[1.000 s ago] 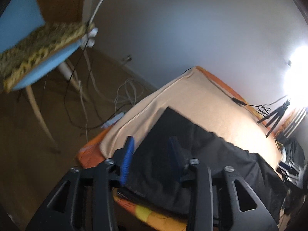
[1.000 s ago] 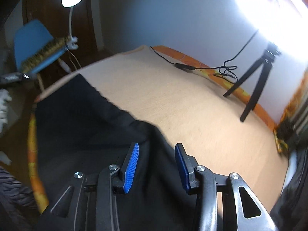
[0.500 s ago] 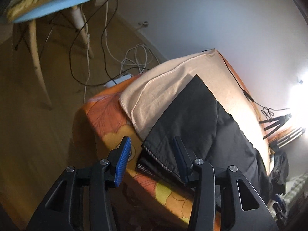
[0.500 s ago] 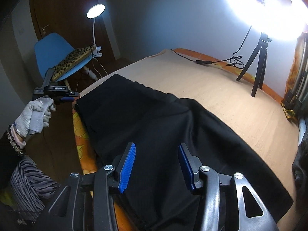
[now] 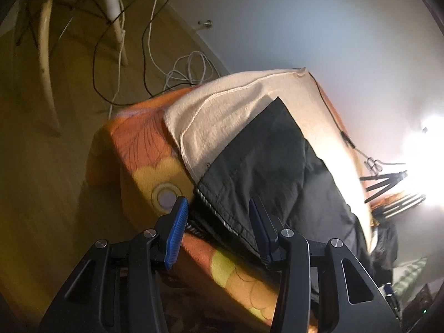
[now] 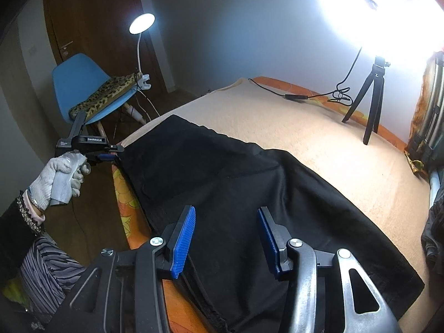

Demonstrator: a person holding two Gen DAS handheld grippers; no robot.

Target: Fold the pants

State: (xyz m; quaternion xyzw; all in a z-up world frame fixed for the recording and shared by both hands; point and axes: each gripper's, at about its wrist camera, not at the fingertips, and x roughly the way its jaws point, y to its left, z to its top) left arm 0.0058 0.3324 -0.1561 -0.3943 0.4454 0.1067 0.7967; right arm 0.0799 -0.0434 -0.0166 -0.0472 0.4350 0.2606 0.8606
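Both claws are hovering parted and empty: left claw (image 5: 216, 219) at the pants (image 6: 236, 188) hem corner, right claw (image 6: 226, 234) over the near edge. Seat each pad fully around all fabric layers before closing.

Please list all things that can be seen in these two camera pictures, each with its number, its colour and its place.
pants: one pair, black, spread on the blanket at the near bed edge
blanket: one, beige, over the bed
bed cover: one, orange with flowers, on the bed side
chair: one, blue, beside the bed
cushion: one, leopard print, on the chair
lamp: one, white, lit, clipped at the chair
tripod: one, black, on the far side of the bed
cables: several, white and black, on the floor
left gripper: black, blue pads, open at the pants' corner
right gripper: the same, open above the pants
gloved hand: one, white, holding the left gripper
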